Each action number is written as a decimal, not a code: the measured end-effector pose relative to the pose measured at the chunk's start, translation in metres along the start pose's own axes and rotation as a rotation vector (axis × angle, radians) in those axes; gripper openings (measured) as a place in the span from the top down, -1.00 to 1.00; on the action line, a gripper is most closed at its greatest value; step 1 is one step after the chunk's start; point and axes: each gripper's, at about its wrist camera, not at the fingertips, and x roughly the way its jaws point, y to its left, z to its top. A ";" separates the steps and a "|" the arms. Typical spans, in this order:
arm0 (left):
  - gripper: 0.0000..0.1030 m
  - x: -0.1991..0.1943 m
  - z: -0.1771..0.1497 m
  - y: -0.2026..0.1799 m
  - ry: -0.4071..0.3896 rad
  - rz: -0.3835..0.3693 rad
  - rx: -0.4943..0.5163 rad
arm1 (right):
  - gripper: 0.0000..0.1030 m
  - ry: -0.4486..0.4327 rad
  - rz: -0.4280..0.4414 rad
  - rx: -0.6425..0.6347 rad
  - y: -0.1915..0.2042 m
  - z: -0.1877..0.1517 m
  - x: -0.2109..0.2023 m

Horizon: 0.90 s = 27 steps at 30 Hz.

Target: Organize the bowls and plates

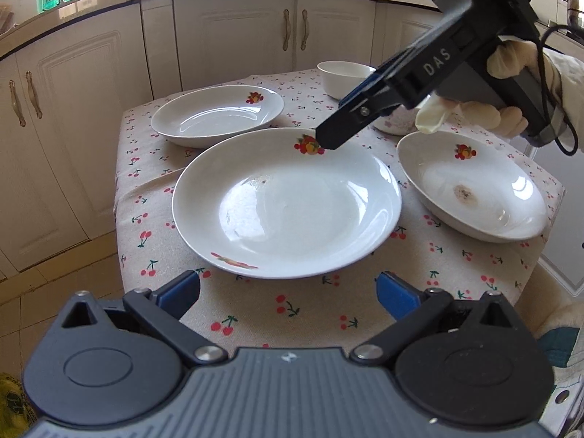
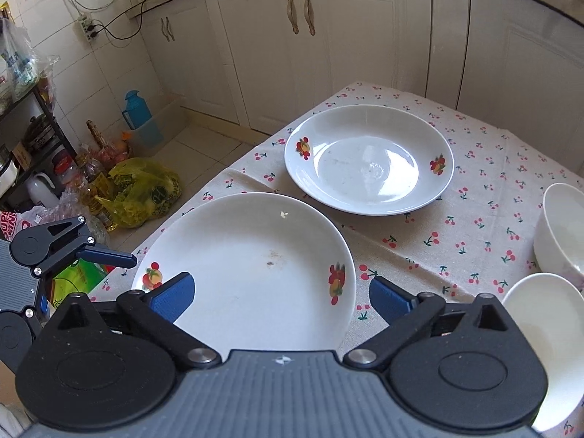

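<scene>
A large white plate with fruit decals (image 1: 288,204) (image 2: 248,270) lies in the middle of the cherry-print tablecloth. My left gripper (image 1: 290,292) is open at its near rim, nothing between the blue pads. My right gripper (image 1: 335,124) (image 2: 283,299), held by a gloved hand (image 1: 511,73), hovers open over the same plate's far rim, its pads apart from the plate. A second plate (image 1: 219,113) (image 2: 368,160) sits behind on the left. A third plate with a brown stain (image 1: 471,182) is at the right. A white bowl (image 1: 345,76) (image 2: 562,226) stands at the back.
A small patterned bowl (image 1: 394,124) is partly hidden behind the right gripper. A white dish rim (image 2: 540,328) lies beside the right gripper's finger. Cabinets (image 1: 237,36) run behind the small table (image 1: 153,219). Bags and bottles (image 2: 138,189) crowd the floor beside it.
</scene>
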 end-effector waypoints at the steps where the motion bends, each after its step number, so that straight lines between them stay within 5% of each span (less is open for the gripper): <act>1: -0.98 -0.003 0.000 -0.002 -0.005 0.004 -0.005 | -1.00 -0.011 -0.008 -0.007 0.003 -0.003 -0.007; 12: -0.98 -0.034 0.002 -0.038 -0.074 0.046 -0.086 | -1.00 -0.146 -0.140 -0.080 0.033 -0.068 -0.077; 27: -0.99 -0.039 -0.006 -0.090 -0.100 0.051 -0.130 | -1.00 -0.187 -0.291 -0.052 0.048 -0.176 -0.126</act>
